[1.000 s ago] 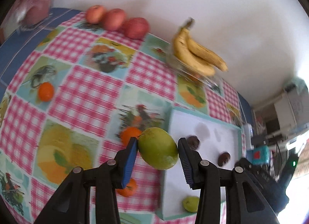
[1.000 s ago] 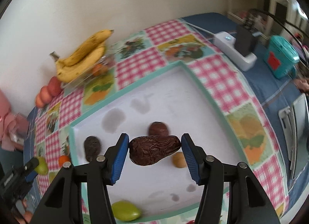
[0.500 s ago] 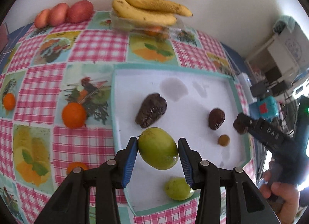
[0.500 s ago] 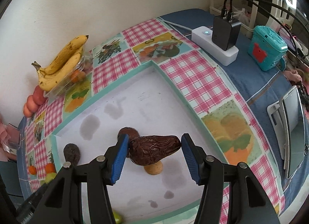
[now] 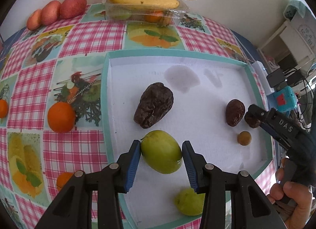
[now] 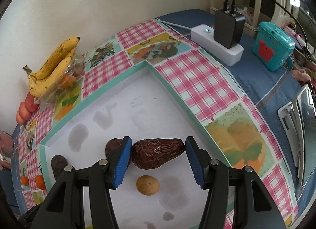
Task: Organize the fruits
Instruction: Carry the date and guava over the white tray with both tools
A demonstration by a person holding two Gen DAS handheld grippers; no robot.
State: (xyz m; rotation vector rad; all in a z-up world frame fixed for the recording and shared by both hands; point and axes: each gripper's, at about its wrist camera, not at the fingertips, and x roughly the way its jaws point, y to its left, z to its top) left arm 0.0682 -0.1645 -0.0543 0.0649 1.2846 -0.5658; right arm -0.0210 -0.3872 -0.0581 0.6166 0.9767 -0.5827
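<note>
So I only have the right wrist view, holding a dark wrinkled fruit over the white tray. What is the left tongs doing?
Observer: The left tongs grips a green fruit over the white tray.
Operator: Any other green fruit there?
Observer: One more green fruit lies in the tray, near its front rim.
Operator: Oranges left outside?
Observer: Yes, a big orange sits on the checked cloth beside the tray's left rim.
</note>
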